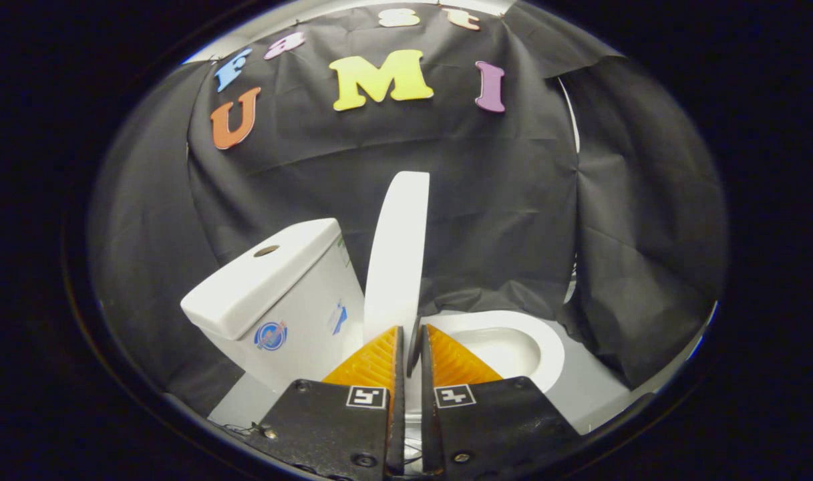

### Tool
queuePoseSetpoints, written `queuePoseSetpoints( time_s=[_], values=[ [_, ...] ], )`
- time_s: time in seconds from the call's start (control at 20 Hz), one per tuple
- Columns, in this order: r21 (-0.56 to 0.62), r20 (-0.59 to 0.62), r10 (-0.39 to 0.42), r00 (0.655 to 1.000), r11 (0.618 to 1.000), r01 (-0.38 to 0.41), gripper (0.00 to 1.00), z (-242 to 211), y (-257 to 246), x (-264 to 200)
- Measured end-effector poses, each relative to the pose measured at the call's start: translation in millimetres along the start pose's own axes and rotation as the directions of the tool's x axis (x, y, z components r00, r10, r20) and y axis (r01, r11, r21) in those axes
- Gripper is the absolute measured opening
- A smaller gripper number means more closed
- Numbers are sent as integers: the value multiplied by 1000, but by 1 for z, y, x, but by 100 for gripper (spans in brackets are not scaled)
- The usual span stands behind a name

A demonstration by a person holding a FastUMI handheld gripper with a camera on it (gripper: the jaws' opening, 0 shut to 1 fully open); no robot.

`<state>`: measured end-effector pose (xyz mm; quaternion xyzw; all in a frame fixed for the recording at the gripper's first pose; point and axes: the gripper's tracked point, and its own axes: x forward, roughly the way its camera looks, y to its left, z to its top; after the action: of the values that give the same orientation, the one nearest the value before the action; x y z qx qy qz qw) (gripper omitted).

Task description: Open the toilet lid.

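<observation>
The claw (413, 344) is seen clenched on the lower edge of the lid (396, 260), both fingers pressed against the thin panel with only a narrow slit between them, a pinch that appears to be what holds the lid where it stands. The lid is raised to near upright and is seen edge-on, rising from between the fingertips and leaning slightly right at its top; it stands just right of the tank (276, 294) and appears close to it at the base, though contact cannot be told. The bowl (513, 347) is laid open to the right of the fingers, its pale rim and hollow exposed. The tank sits to the left and a little farther off, a round button hole (266, 251) set in its flat top and stickers on its near face. The pale floor (596, 391) is seen beneath, with black cloth (493, 220) draped behind as the far wall. The opening is judged almost done: the lid likely needs only to be leaned back toward the tank and let go.
</observation>
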<state>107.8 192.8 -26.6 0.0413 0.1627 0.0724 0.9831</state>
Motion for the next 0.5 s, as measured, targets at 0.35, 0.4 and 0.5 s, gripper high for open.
queuePoseSetpoints(
  time_s=[0.35, 0.4, 0.5],
  values=[
    [-61, 2, -19, 1000, 998, 19, 15, 1, 29, -1],
    [-67, 2, -18, 1000, 998, 18, 15, 0, 35, 0],
    [-82, 5, -17, 1000, 997, 17, 16, 0, 45, 1]
  ],
)
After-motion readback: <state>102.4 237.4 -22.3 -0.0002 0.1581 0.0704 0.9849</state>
